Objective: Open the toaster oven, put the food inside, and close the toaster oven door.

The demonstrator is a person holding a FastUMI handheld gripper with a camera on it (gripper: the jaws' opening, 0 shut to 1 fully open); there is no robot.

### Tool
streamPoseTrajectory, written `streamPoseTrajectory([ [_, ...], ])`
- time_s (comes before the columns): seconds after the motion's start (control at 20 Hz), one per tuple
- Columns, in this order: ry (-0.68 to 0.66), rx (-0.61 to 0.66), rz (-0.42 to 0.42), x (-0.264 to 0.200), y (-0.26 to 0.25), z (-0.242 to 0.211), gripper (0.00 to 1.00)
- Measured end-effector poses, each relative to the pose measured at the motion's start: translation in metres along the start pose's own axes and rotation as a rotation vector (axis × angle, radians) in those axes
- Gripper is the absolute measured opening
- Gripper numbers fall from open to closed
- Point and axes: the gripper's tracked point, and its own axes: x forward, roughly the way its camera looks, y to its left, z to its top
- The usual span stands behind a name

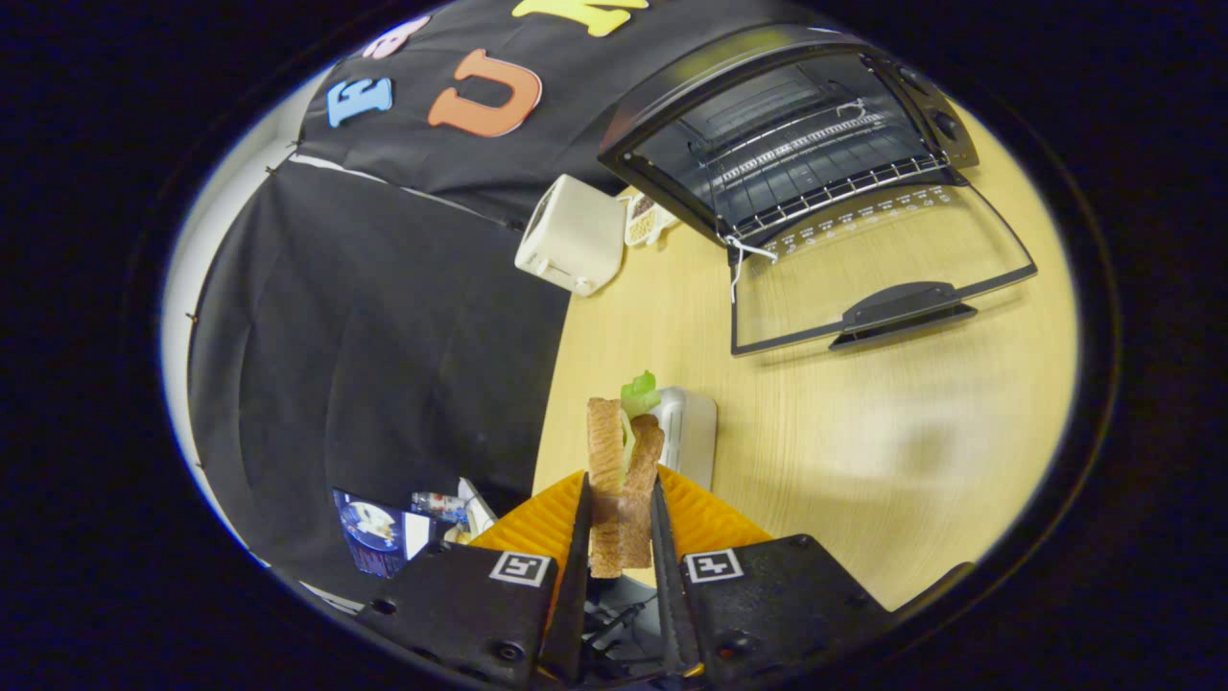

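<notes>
My gripper point(622, 494) is shut on a sandwich point(624, 451), two brown bread slices with green lettuce sticking out at the far end. The sandwich stands on edge between the two fingers and hangs above the wooden table point(863, 432). Just beyond it lies a white plate point(693, 427). Farther ahead and to the right stands the black toaster oven point(796, 134), with its glass door point(863, 278) folded down flat toward me and its handle point(902, 312) at the near edge. A wire rack point(815, 163) shows inside the cavity.
A white pop-up toaster point(573, 235) stands left of the oven near the table's edge, with a small tray of food point(645, 219) behind it. Black cloth hangs along the left. Some boxes and packets point(403, 528) lie low beside the left finger.
</notes>
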Motion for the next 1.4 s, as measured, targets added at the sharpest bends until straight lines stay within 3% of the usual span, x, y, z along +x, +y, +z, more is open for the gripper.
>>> streamPoseTrajectory([
  [0.25,-0.181,0.049,0.076,-0.025,-0.012,0.045,0.38],
  [0.45,-0.357,0.159,0.163,-0.038,-0.023,0.085,0.37],
  [0.65,-0.499,0.250,0.199,-0.050,-0.043,0.124,0.37],
  [0.9,-0.603,0.291,0.152,-0.045,-0.081,0.170,0.37],
  [1.2,-0.741,0.369,0.167,-0.022,-0.111,0.241,0.37],
  [1.4,-0.781,0.346,0.168,0.004,-0.120,0.274,0.37],
])
